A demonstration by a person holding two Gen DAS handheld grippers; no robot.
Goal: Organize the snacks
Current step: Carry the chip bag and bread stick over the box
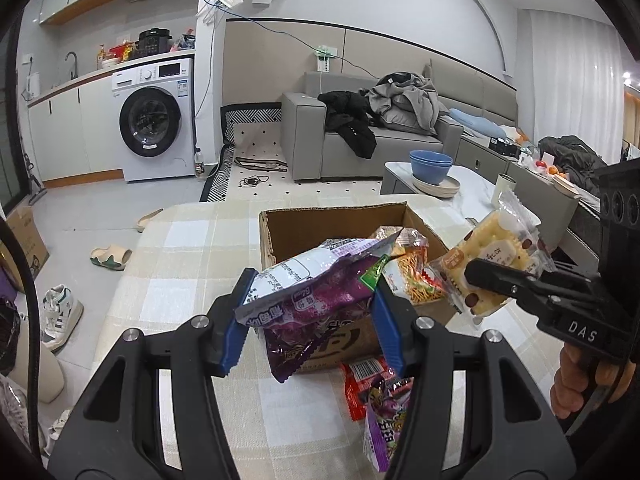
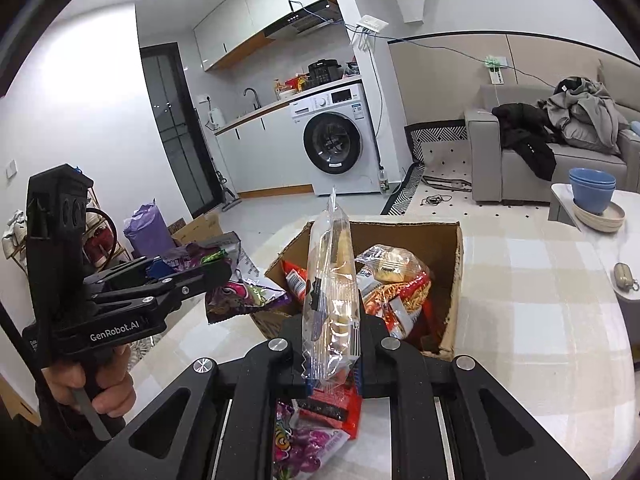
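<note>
Reading "GenRobot.AI": left tool (image 2: 216, 276) lettering.

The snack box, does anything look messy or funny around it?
Yes. Two snack packets, a red one and a purple one, lie on the table outside the cardboard box, and the packets inside are piled crookedly.
</note>
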